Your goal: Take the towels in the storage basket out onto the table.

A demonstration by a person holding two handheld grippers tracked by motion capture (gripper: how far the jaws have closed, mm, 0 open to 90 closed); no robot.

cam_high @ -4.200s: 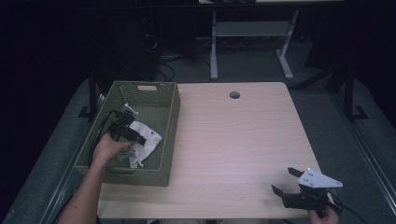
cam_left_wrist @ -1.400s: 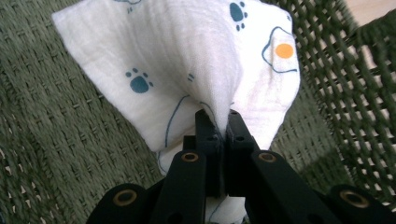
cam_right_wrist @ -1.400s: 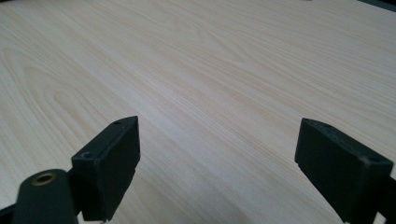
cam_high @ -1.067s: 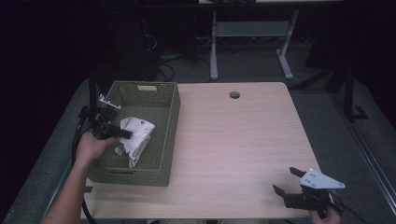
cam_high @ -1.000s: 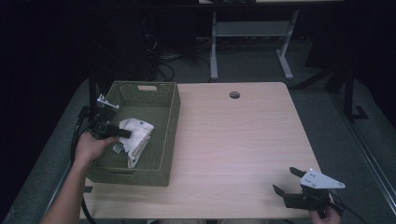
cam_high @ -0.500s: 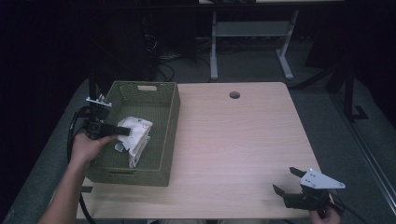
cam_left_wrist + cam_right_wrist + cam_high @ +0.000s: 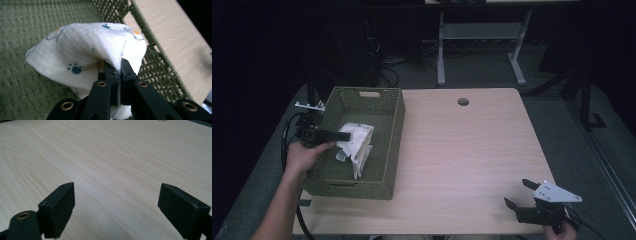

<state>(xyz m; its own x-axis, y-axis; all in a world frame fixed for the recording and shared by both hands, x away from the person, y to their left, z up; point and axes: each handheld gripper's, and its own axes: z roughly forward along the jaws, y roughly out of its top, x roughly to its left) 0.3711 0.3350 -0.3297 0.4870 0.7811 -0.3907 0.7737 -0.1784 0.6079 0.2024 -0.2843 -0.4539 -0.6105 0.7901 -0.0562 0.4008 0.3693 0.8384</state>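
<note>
A white cloth (image 7: pixel 357 141) printed with small paw marks hangs inside the olive woven basket (image 7: pixel 388 150) at the table's left. My left gripper (image 7: pixel 343 135) is shut on a fold of the cloth (image 7: pixel 82 50), holding it lifted above the basket floor (image 7: pixel 30 22), jaws pinched together with fabric draped over them. The lower end of the cloth trails down toward the basket floor. My right gripper (image 7: pixel 518 194) rests at the table's near right corner, jaws wide apart, with bare wood (image 7: pixel 117 162) between its fingers (image 7: pixel 60 207).
The light wooden table (image 7: pixel 462 150) has a round cable hole (image 7: pixel 463 101) near its far edge. A white desk frame (image 7: pixel 482 35) and cables stand on the dark floor beyond. A person's left forearm (image 7: pixel 287 200) comes in beside the basket.
My left gripper has taken hold of the cloth and raised it from the basket floor, drifting slightly toward the far left. The right gripper has stayed where it was.
</note>
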